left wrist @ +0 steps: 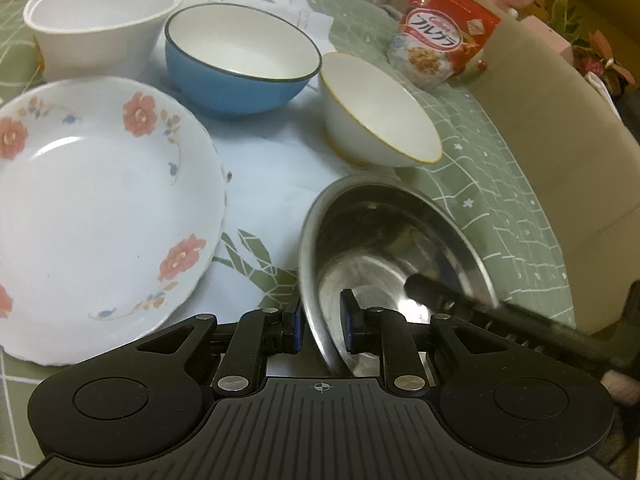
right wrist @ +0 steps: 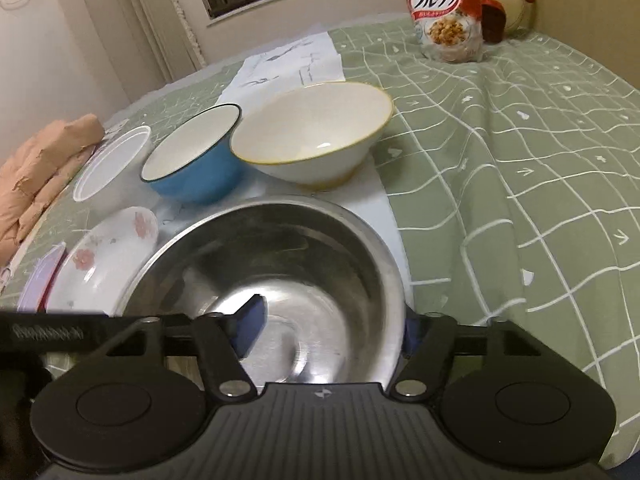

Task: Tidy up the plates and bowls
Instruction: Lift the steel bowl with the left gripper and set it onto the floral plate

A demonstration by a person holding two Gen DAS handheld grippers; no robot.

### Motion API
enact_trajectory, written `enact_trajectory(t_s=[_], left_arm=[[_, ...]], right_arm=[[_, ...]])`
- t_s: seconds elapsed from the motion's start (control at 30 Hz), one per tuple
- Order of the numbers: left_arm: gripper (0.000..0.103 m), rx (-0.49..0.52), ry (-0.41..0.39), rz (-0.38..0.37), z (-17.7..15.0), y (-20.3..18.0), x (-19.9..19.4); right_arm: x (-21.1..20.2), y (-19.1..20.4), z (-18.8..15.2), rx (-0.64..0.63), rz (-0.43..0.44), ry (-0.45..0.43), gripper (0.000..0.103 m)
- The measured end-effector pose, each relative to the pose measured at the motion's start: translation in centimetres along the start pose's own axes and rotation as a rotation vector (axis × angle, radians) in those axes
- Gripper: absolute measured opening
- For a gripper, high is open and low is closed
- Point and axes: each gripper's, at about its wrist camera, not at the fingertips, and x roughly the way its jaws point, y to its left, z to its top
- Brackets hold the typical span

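On the green checked cloth (right wrist: 520,160), a steel bowl (left wrist: 384,248) is seen nearest both cameras. The left gripper (left wrist: 320,320) is clenched on the bowl's left rim, one blue pad inside the wall and one outside. The right gripper (right wrist: 332,320) straddles the bowl's right rim, one finger inside and one outside; whether its pads press the wall cannot be told, as that part of the view is blurred. Left of the steel bowl, a floral plate (left wrist: 100,208) is noted lying flat. Farther back, a white tub (left wrist: 96,20), a blue bowl (left wrist: 240,60) and a yellow-rimmed white bowl (left wrist: 380,112) are ranged in a row from left to right. At the far right, a cereal bag (right wrist: 444,8) stands upright.
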Motion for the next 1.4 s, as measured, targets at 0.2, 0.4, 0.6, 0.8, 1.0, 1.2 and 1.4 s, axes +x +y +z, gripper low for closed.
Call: enact_trajectory(t_s=[0.2,0.4,0.6,0.8,1.0,1.2,1.4], left_arm=[[0.021,-0.054,-0.063,-0.044,0.2,2.6,-2.2],[0.021,-0.102,-0.243,0.039,0.7,6.7,-8.4],[0.021,-0.172,-0.309,0.144,0.6,11.1,-11.2],[0.031,-0.182,-0.328,0.204,0.3,12.9,-11.2],[0.026,-0.232,-0.368,0.176,0.6,14.7,-12.3],[0.026,-0.191,-0.376,0.236,0.7,14.5,-13.0],[0.028,-0.217,-0.373,0.219,2.0,15.1,-12.5]], right_arm=[[-1.5,4.3,1.8,-0.080,-0.010,-0.099,0.066],[-0.2,11.1,2.8,-0.168,0.061,-0.149,0.066],[3.7,16.1,2.2,-0.231,0.128,-0.078,0.066],[6.2,18.3,0.9,-0.297,0.081,-0.054,0.067],[5.0,19.5,0.1,-0.367,-0.039,-0.254,0.087],[6.8,18.3,0.7,-0.291,0.012,-0.109,0.087],[7.6,16.8,0.1,-0.223,0.056,-0.019,0.087]])
